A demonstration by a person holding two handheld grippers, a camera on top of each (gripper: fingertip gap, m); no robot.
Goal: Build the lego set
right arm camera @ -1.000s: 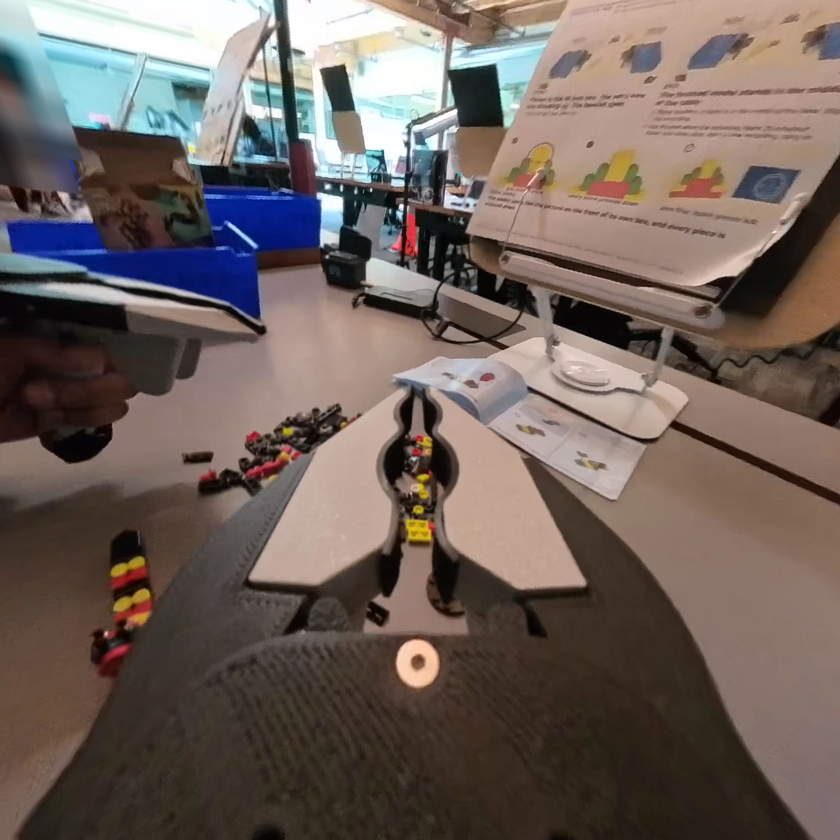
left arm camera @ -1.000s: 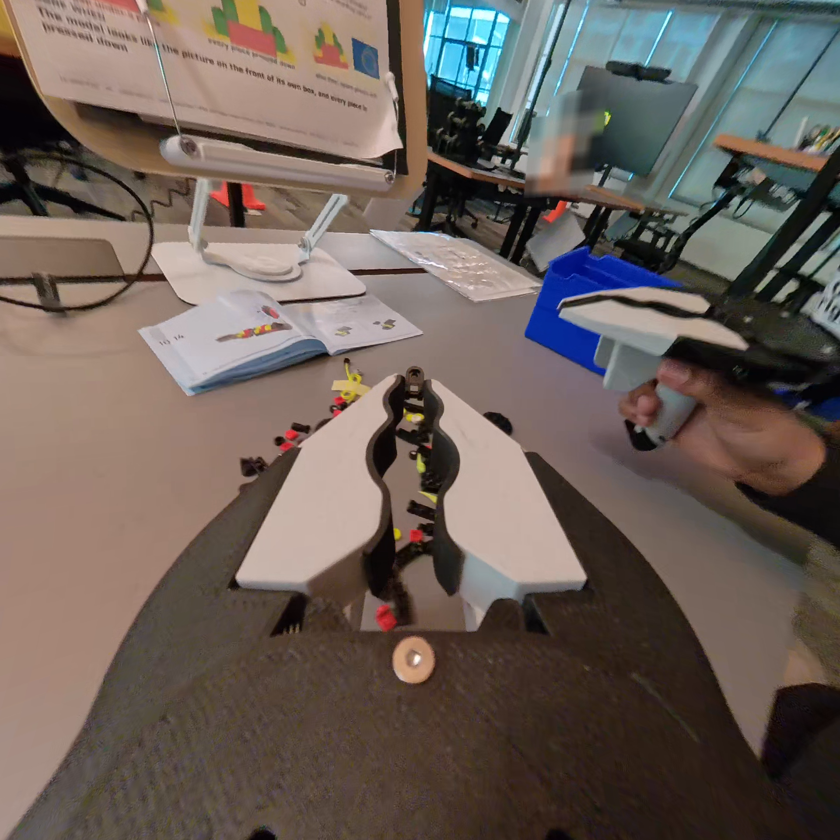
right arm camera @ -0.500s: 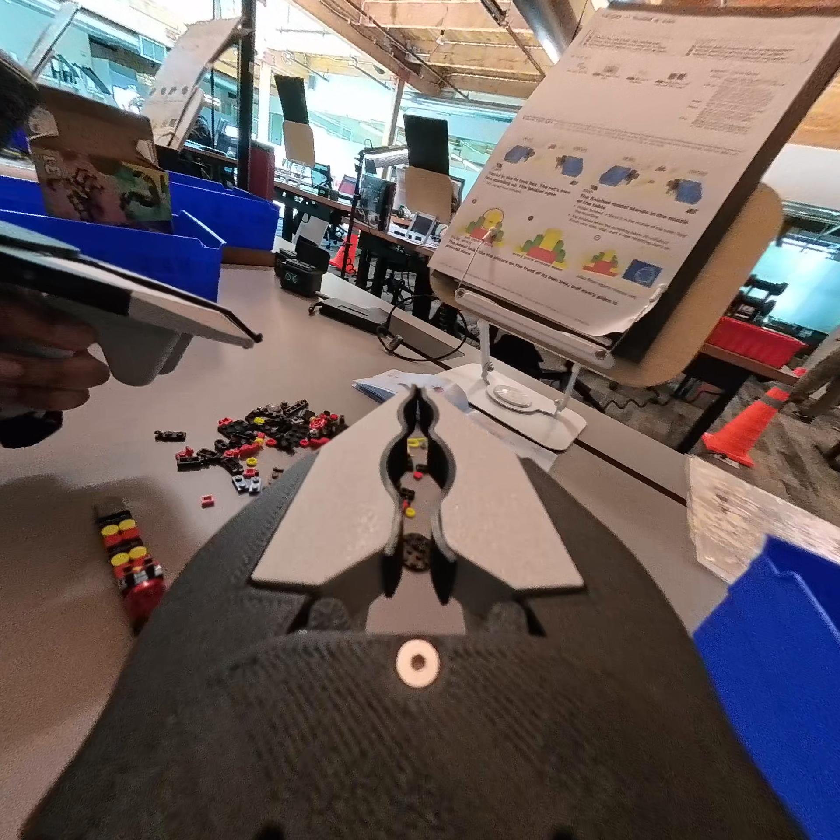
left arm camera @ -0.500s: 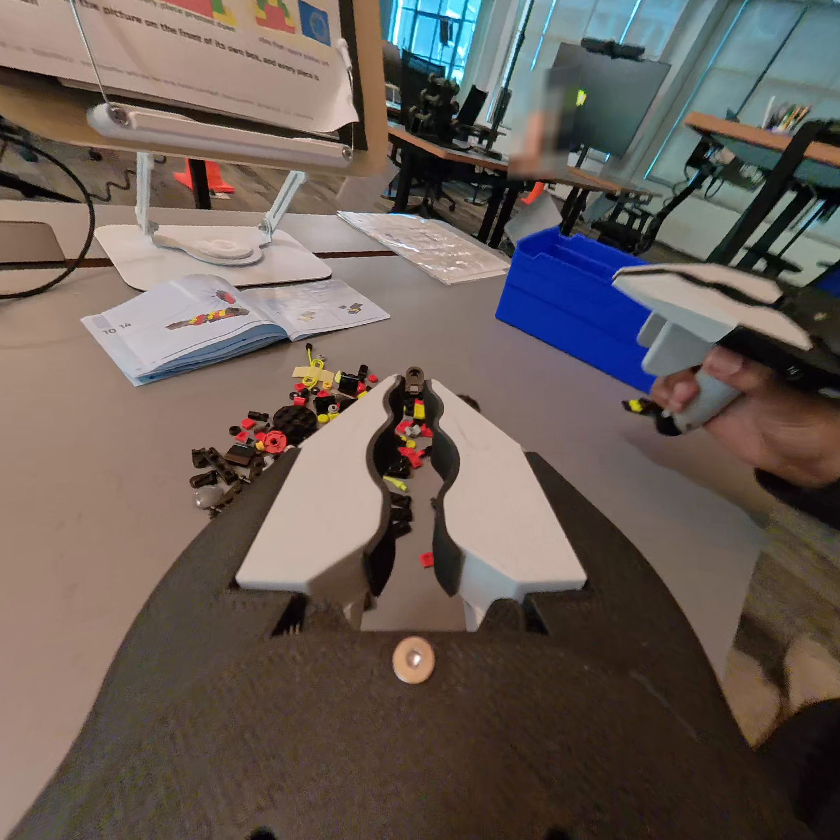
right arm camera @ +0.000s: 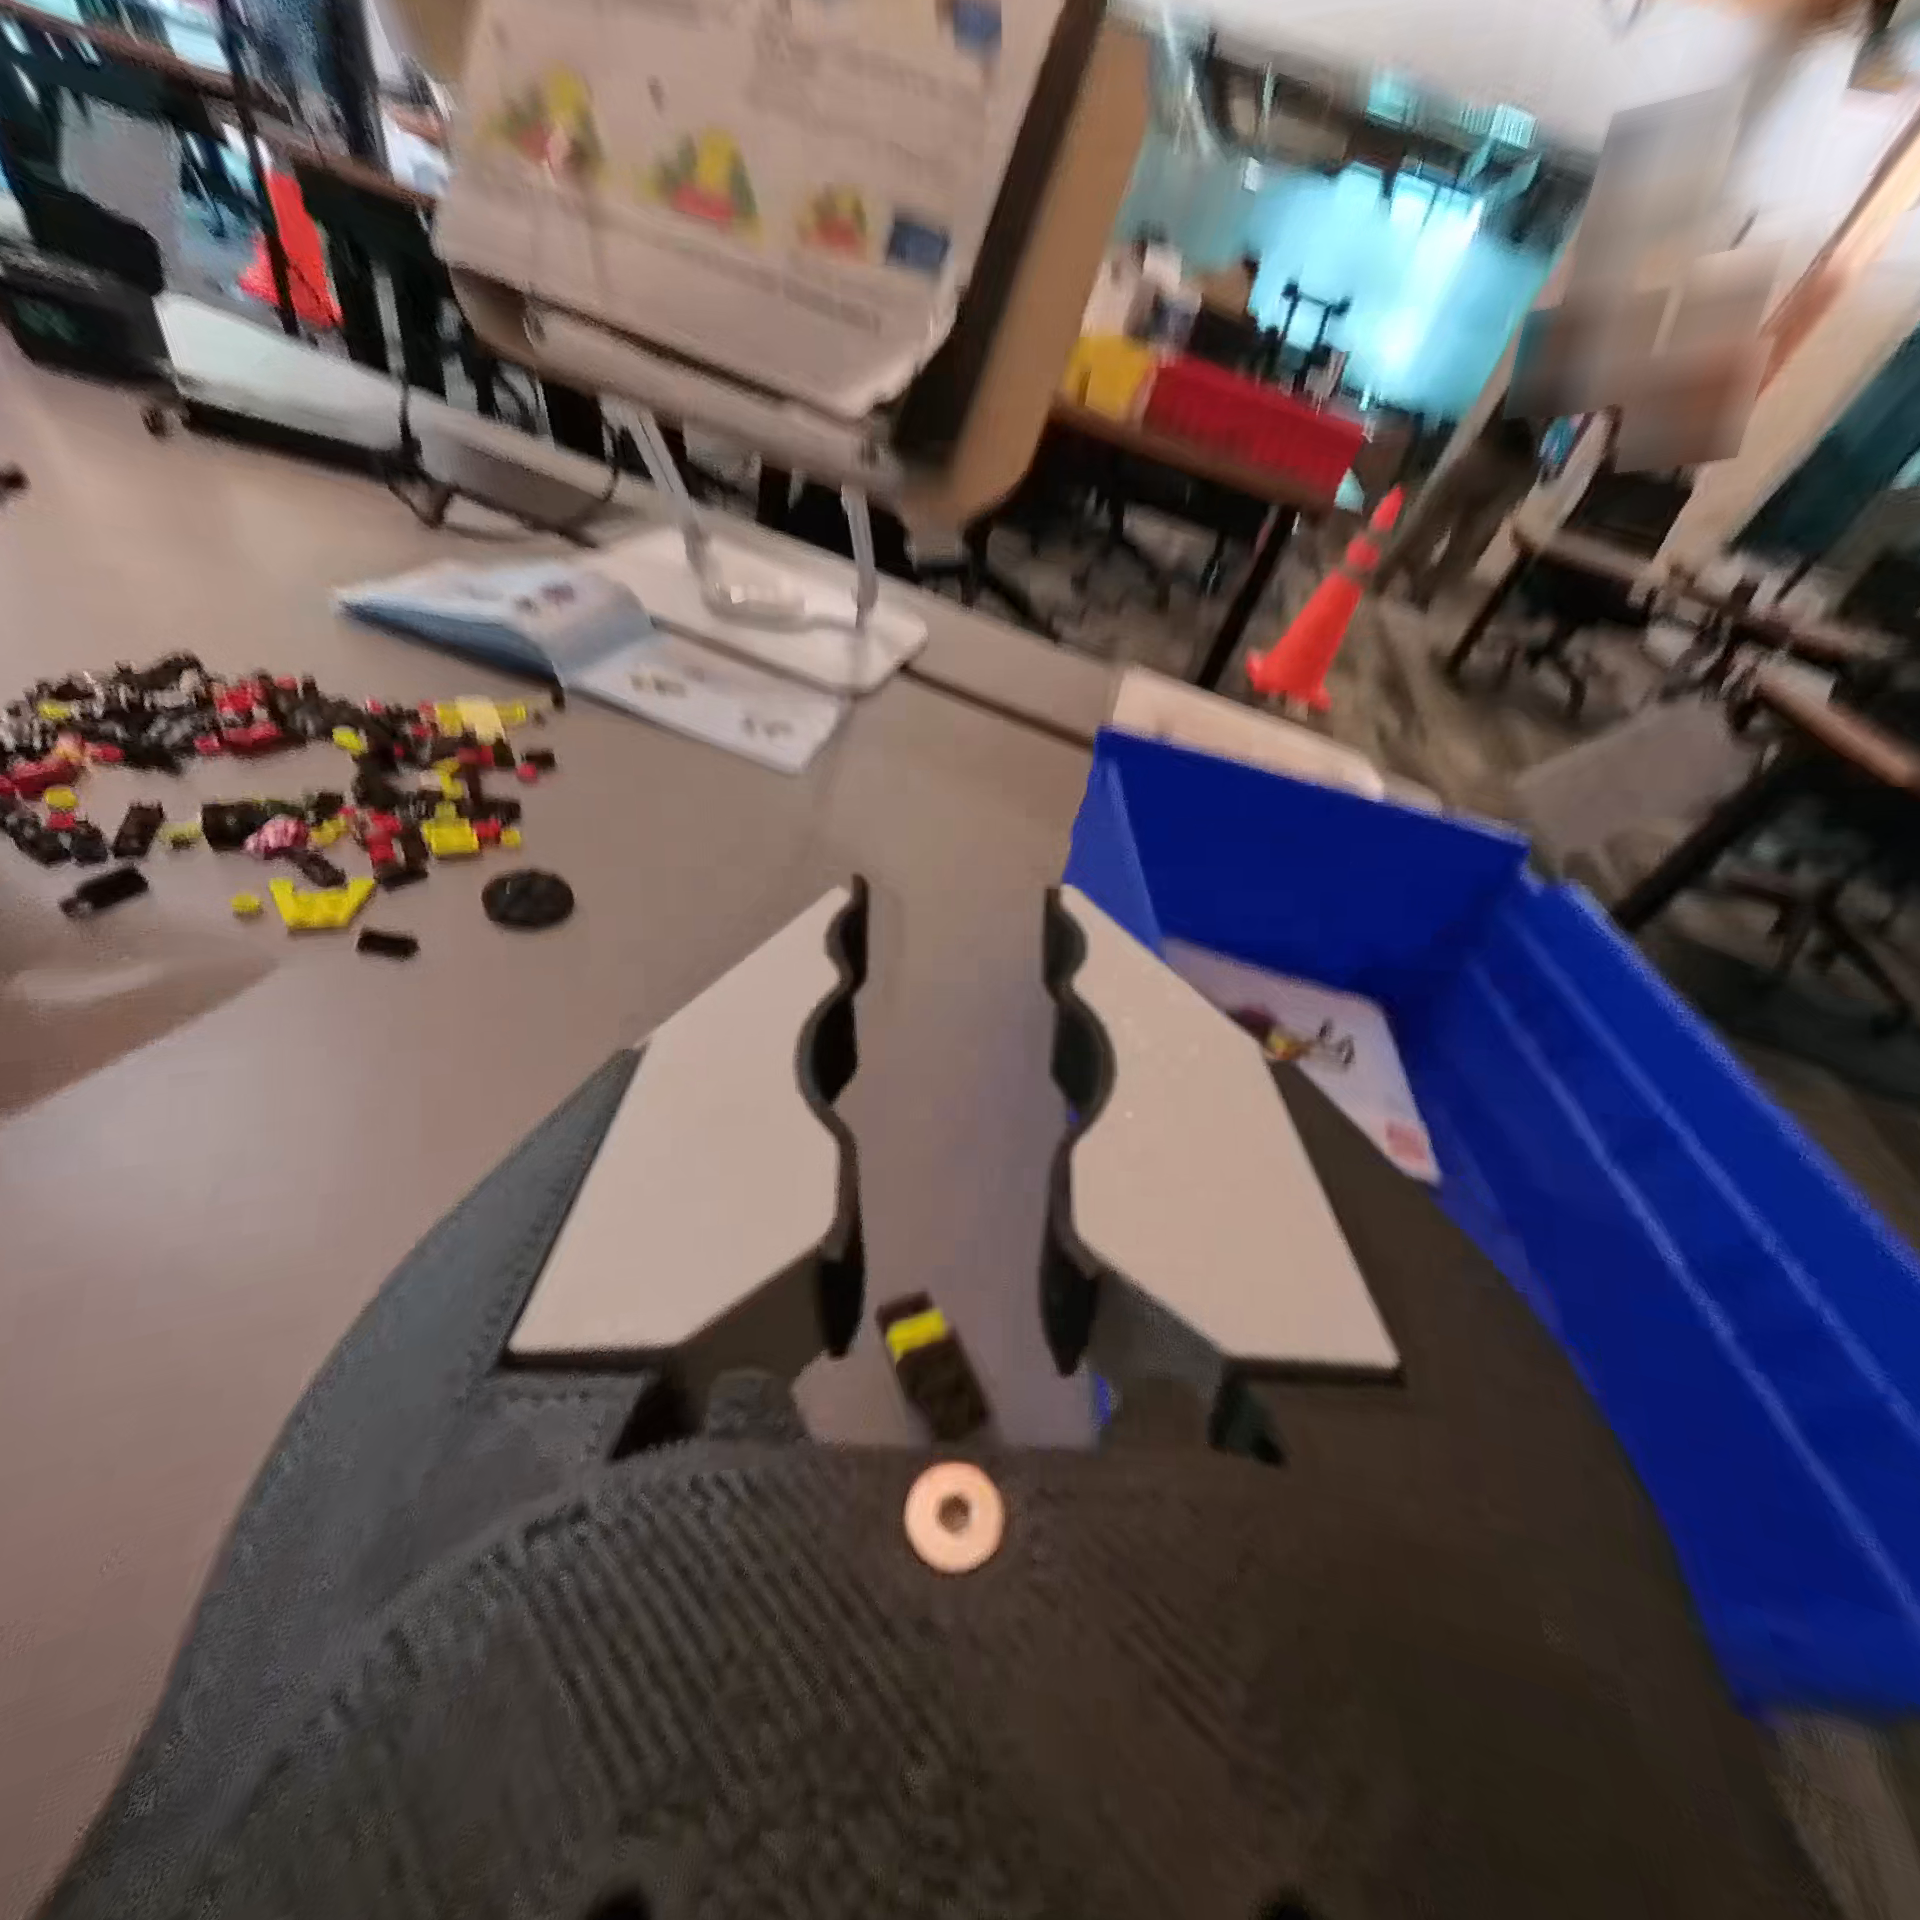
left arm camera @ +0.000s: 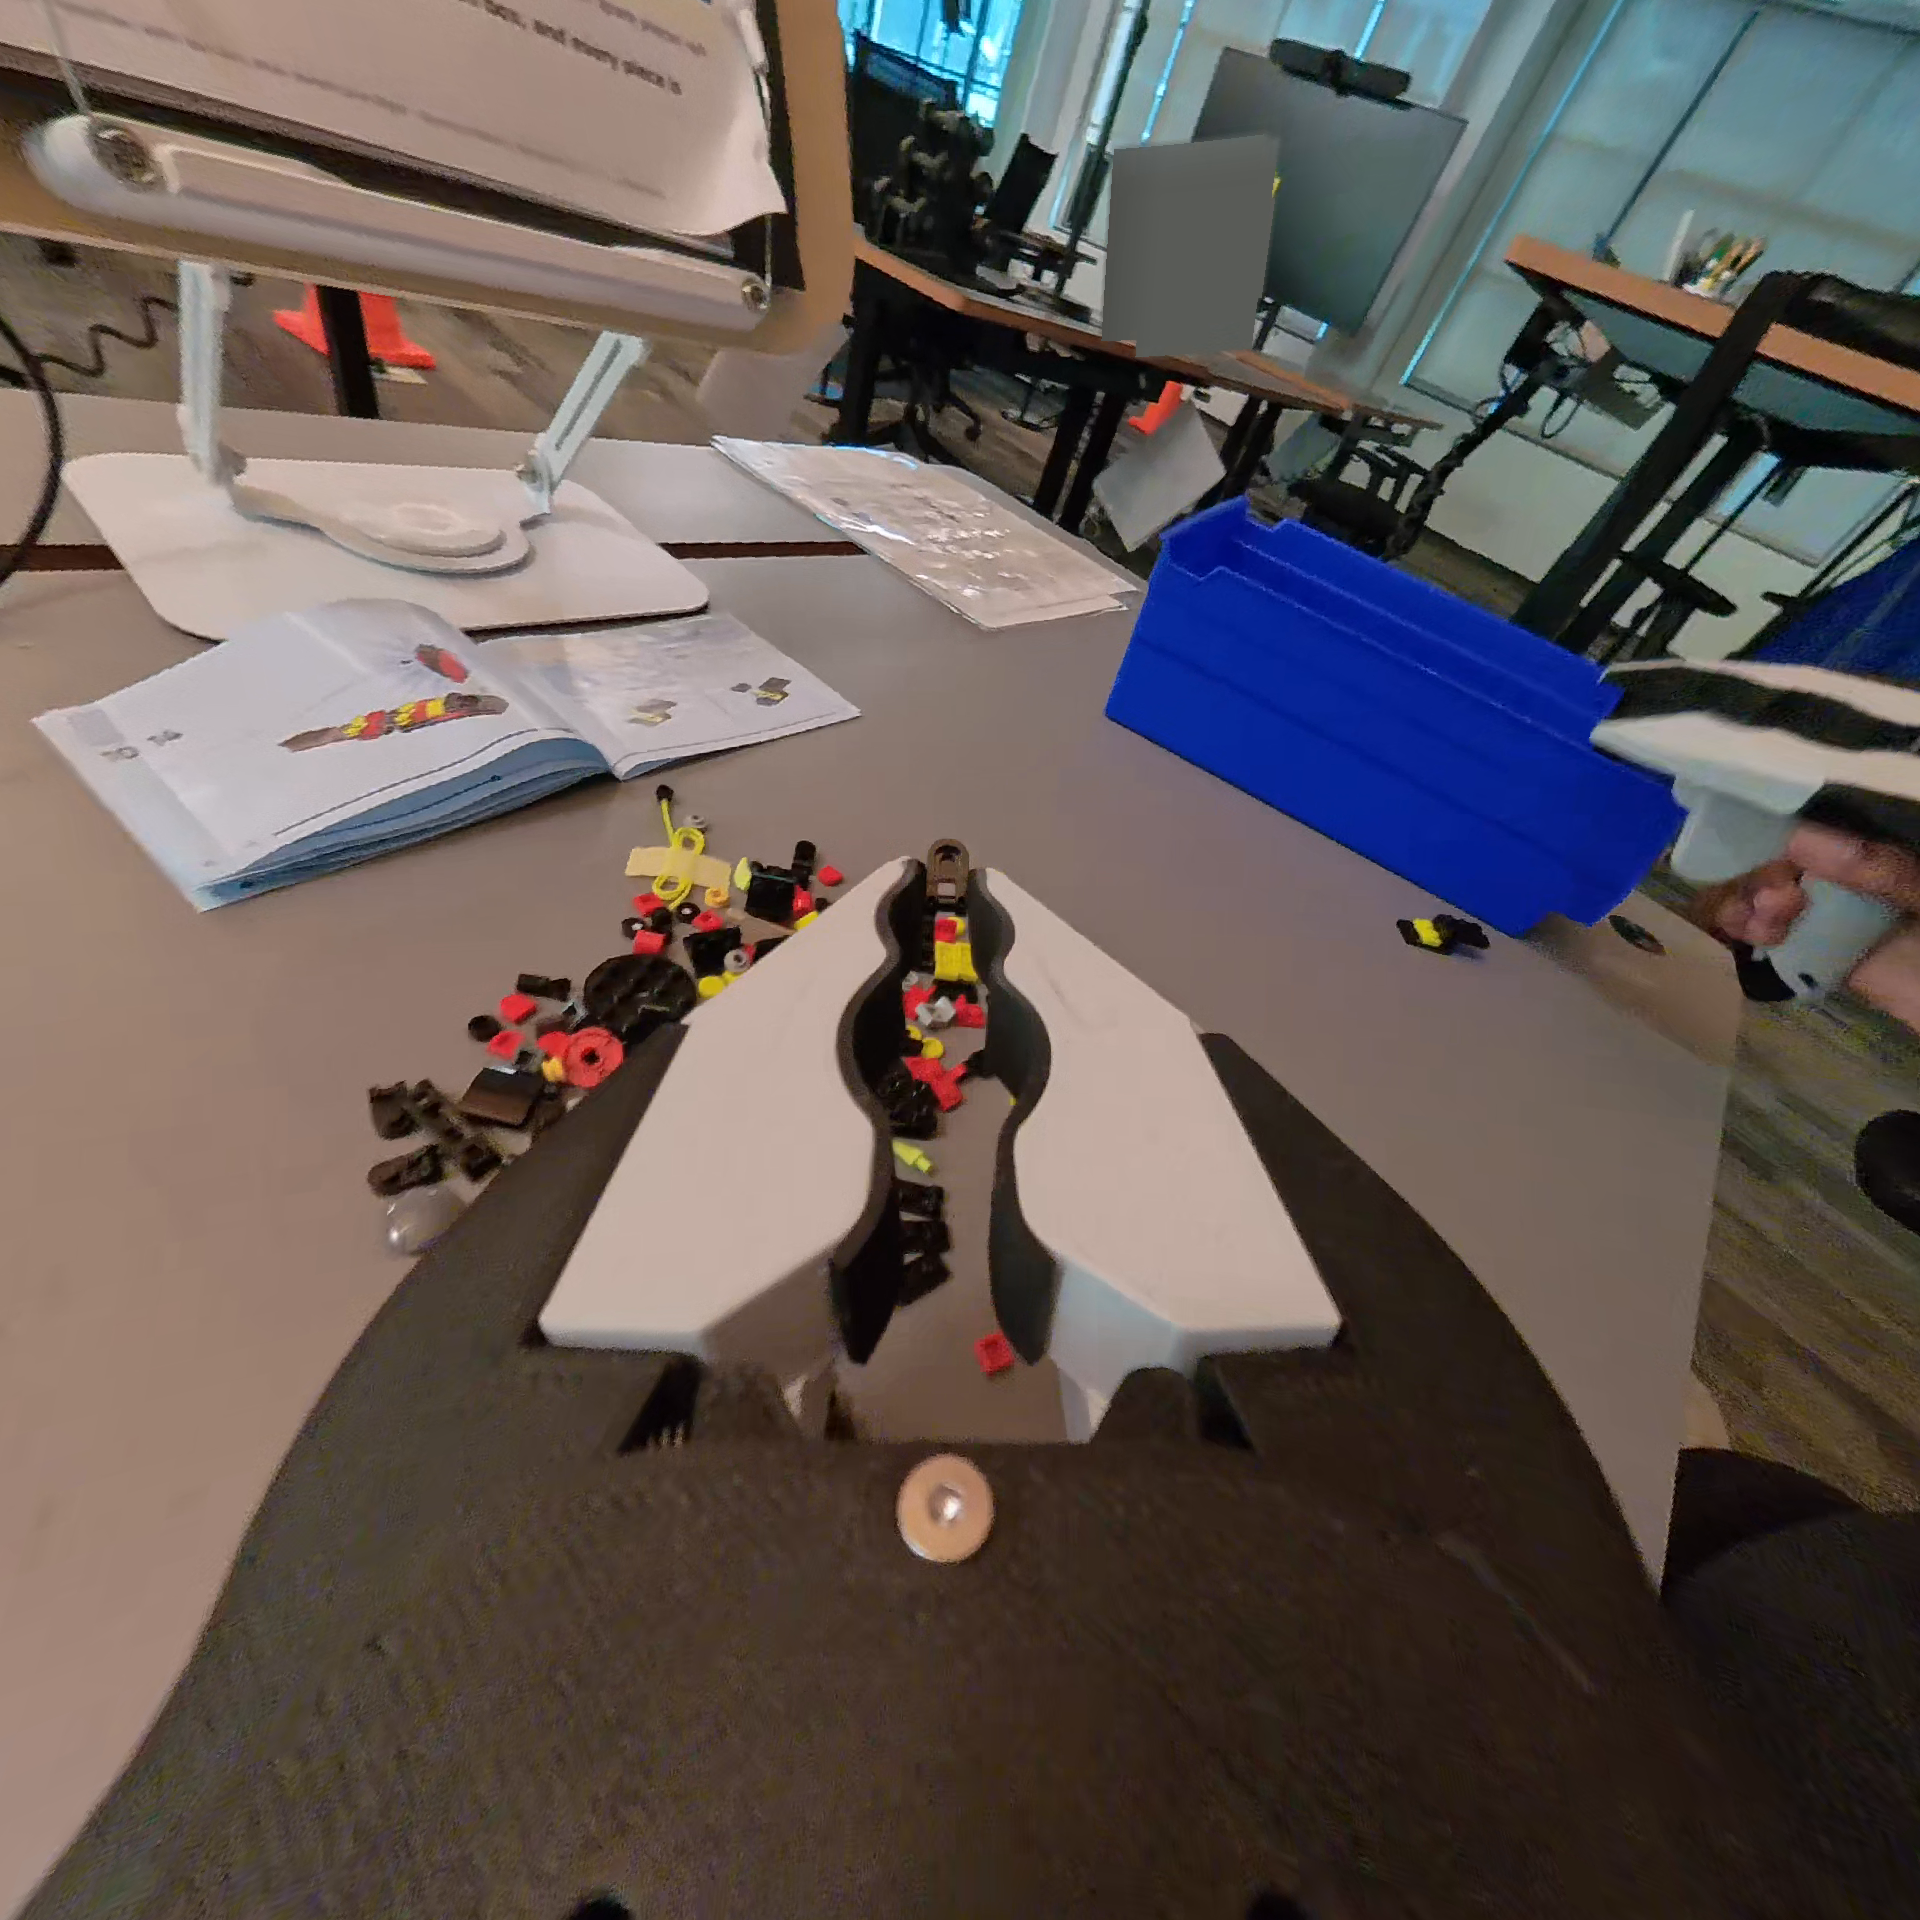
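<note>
My left gripper [left arm camera: 943, 871] is shut on a small black piece with a hole [left arm camera: 945, 858] at its tips, held above a pile of loose black, red and yellow lego pieces [left arm camera: 623, 1023] on the grey table [left arm camera: 208, 1039]. My right gripper [right arm camera: 954, 904] is open and empty, low over the table next to a blue bin [right arm camera: 1621, 1195]. A small black and yellow piece [right arm camera: 930, 1361] lies on the table under its fingers; it also shows in the left wrist view [left arm camera: 1439, 932]. The pile lies to its left [right arm camera: 260, 790]. The right gripper shows blurred at the right edge of the left wrist view [left arm camera: 1704, 727].
An open instruction booklet [left arm camera: 343, 727] lies behind the pile, in front of a white stand [left arm camera: 395, 540] holding a printed sheet. A clear plastic bag [left arm camera: 925, 530] lies further back. The blue bin [left arm camera: 1371, 717] stands at the table's right, with a paper inside [right arm camera: 1320, 1039]. My hands' fingertips stand some 30 cm from each other.
My right gripper has opened and swung right, away from the pile, towards the blue bin. My left gripper stays shut on the black piece and has shifted a little over the pile.
</note>
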